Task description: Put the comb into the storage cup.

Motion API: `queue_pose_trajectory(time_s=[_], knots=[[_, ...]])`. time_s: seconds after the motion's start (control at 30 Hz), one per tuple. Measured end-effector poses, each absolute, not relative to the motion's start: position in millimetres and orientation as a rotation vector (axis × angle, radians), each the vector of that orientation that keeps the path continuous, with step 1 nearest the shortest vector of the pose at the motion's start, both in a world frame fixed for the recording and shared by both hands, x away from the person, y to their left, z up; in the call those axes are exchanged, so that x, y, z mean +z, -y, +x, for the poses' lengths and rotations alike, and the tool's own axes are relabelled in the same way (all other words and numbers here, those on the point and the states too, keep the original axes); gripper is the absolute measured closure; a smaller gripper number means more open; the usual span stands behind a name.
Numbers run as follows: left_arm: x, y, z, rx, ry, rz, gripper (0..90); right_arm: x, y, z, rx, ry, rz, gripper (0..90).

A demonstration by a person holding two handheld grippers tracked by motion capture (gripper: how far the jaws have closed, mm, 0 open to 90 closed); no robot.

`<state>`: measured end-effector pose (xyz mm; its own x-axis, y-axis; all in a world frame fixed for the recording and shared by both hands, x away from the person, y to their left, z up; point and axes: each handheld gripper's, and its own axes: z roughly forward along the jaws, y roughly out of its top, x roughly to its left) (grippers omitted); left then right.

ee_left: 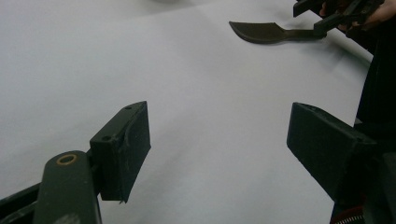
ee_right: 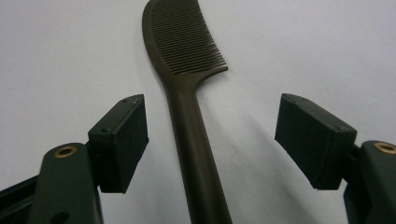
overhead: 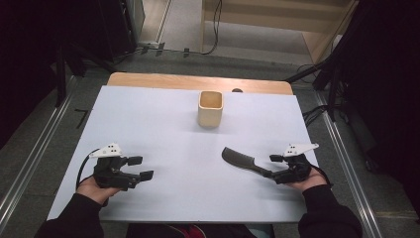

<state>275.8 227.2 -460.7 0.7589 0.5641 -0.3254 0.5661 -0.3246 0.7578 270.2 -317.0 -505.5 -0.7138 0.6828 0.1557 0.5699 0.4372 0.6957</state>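
The right tool (overhead: pixel 274 166) has its jaws spread wide, and the handle of a dark comb (overhead: pixel 242 161) runs between them, touching neither in the right gripper view. The comb (ee_right: pixel 187 70) lies flat on the white worktop (overhead: pixel 168 129), its long axis running away from the right tool: handle end toward the tool, toothed head pointing off toward the middle of the worktop. It looks like dark, matte plastic, with a slim rounded handle widening into a curved head; fine, close-set teeth line one edge. The left tool (overhead: pixel 140 167) is also spread, with bare worktop between its jaws, well apart from the comb (ee_left: pixel 261 31). Both tools carry blocky black pads. Farther back, near the worktop's far edge, stands a pale, squarish cup (overhead: pixel 210 108) with rounded corners, upright and open-topped
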Motion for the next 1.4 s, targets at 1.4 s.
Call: queue_pose_trajectory(time_s=[1.4], knots=[[-460.1, -220.4, 286.7, -0.015, -0.827, 2.013, 21.9, -517.0, 332.3, 250.4, 1.076, -2.593, 1.05, 40.2]])
